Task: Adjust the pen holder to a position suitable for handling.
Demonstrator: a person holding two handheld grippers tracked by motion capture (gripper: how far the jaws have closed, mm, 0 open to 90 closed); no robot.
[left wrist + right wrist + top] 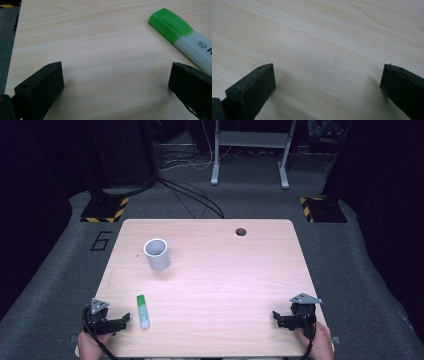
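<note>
On the near left of the pale wooden table (225, 270) lies a highlighter (143, 311) with a green cap and a whitish barrel, its cap toward the far side. The left gripper (120, 319) rests just to its left near the table's front edge, held in the person's left hand (90, 345). From above, the gripper's jaws are too small to judge. The left gripper view settles it: the two black jaws stand wide apart with bare wood between them, and the highlighter (182, 42) runs in from the right, its green cap up and left, its barrel passing just beside the right-hand jaw; whether they touch cannot be told. That close view also shows a small round logo and black lettering on the barrel, which the high view does not resolve.

The right gripper (280, 317) sits at the near right of the table, well apart from the highlighter. The right gripper view shows its jaws spread wide too, over plain wood grain.

The high view alone gives the wider layout: a white cylindrical cup (157, 254) standing upright toward the far left, open end up, and a dark round cable hole (241, 231) near the far edge.
</note>
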